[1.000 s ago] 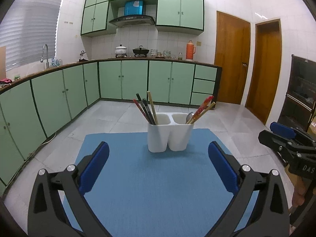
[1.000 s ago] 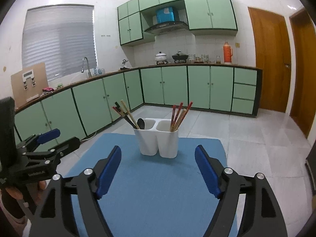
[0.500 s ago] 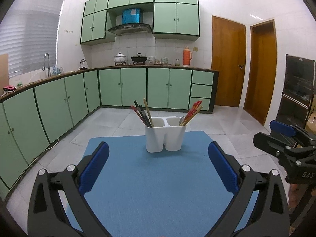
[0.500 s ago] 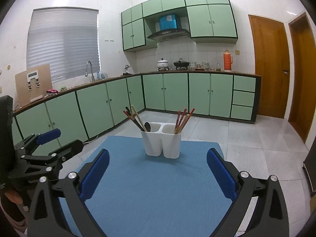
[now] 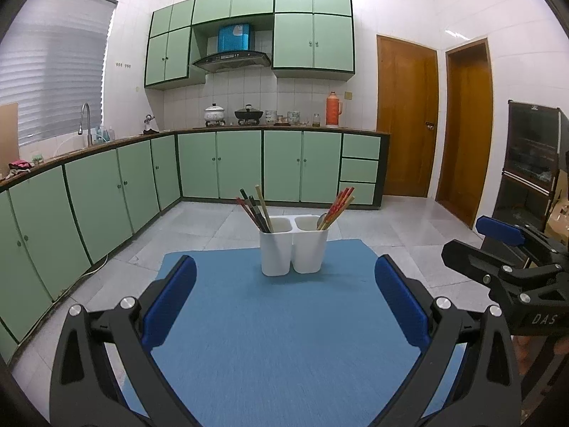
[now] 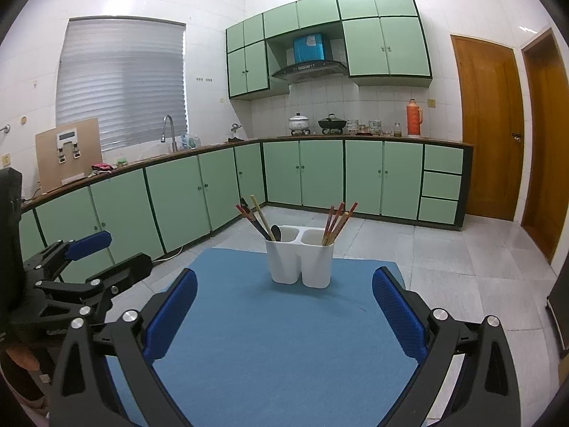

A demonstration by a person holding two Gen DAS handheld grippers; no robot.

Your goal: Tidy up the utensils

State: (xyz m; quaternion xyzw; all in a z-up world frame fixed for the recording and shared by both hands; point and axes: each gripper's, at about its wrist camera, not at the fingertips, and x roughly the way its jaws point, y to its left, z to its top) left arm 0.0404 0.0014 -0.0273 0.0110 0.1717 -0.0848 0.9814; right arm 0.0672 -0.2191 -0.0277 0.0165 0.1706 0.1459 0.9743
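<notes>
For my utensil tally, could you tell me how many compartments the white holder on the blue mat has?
2: the white holder has a left compartment with dark chopsticks and a spoon, and a right compartment with red chopsticks. Nothing suggests another hidden behind.

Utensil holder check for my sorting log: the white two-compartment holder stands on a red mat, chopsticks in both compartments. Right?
Not quite: the mat is blue, not red, as the right wrist view shows. The white two-compartment holder does stand on it, with chopsticks in both compartments.
</notes>
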